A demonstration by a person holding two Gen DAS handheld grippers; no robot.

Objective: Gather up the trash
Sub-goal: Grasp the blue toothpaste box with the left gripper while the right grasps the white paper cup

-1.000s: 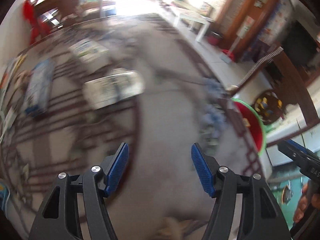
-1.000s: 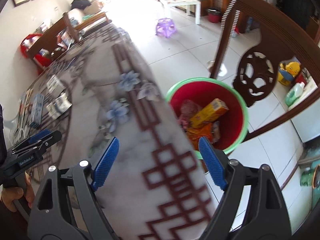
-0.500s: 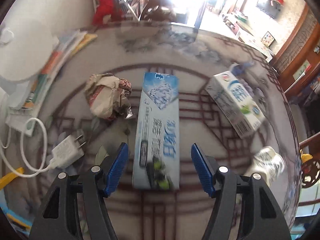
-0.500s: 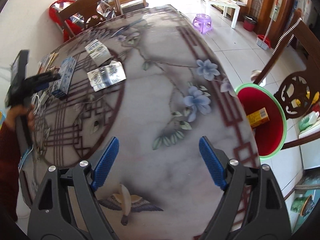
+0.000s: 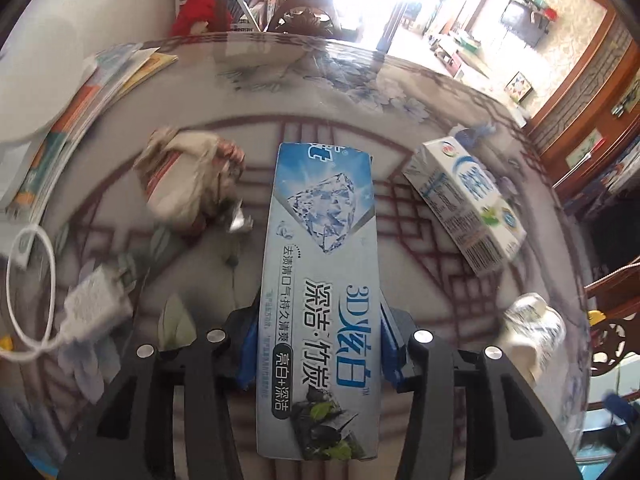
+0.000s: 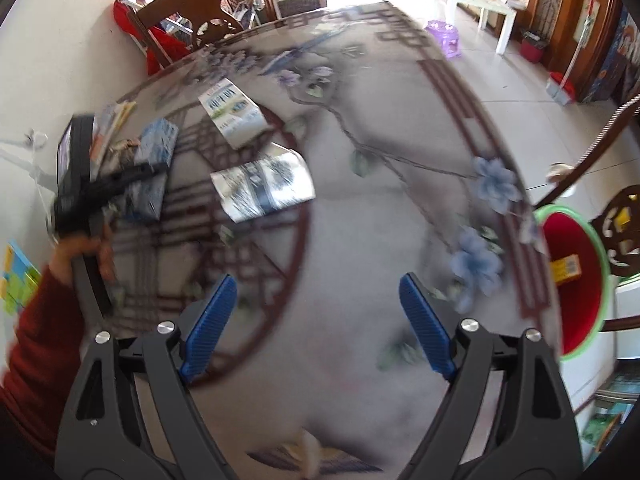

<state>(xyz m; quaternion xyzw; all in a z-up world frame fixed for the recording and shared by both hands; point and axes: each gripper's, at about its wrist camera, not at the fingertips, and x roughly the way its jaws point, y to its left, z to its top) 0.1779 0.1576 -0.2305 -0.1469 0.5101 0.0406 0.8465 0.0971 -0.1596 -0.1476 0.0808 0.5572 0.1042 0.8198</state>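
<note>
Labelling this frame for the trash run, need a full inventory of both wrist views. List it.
toothpaste box: 1, pale blue, lying on the table between the left jaws, which have just been closing on it
crumpled wrapper: 1, beige and red, left of the toothpaste box
white carton: 1, white and green, right of the toothpaste box
flattened packet: 1, white and blue, mid table
charger with cable: 1, white, left table edge
papers: a stack, mixed colours, far left
bin: 1, red with green rim, floor right of the table, yellow box inside
table: 1, grey with floral pattern
stool: 1, purple, on the floor
left gripper: black, blue pads
right gripper: open over bare table
</note>
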